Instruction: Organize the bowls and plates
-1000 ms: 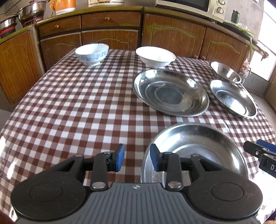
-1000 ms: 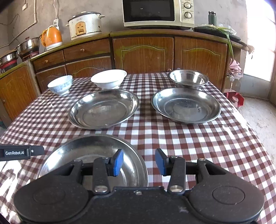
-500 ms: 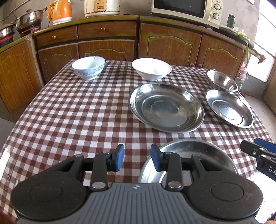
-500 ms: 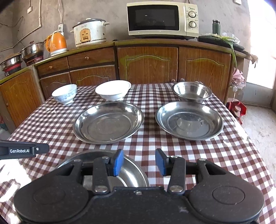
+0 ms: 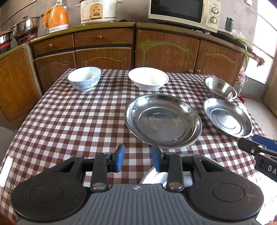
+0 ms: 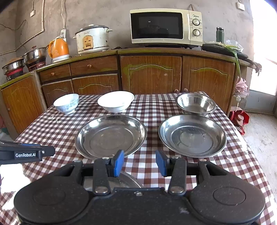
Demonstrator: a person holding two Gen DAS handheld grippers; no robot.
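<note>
Plates: two steel plates (image 6: 110,135) (image 6: 192,135) lie flat mid-worktop (image 6: 150,110), bowls beyond them, unstacked, awaiting sorting. My left gripper (image 5: 137,160) and right gripper (image 6: 141,162) hover before them, jaws partly parted, holding nothing.

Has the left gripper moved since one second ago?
Yes. The left gripper has pulled up and back: the near steel plate now sits mostly hidden under it, and the microwave shows fully.

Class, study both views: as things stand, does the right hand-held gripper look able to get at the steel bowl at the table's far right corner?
Probably yes. The right hand-held gripper is open and empty, and the steel bowl stands uncovered; only the low steel plate lies between, easily passed over.
</note>
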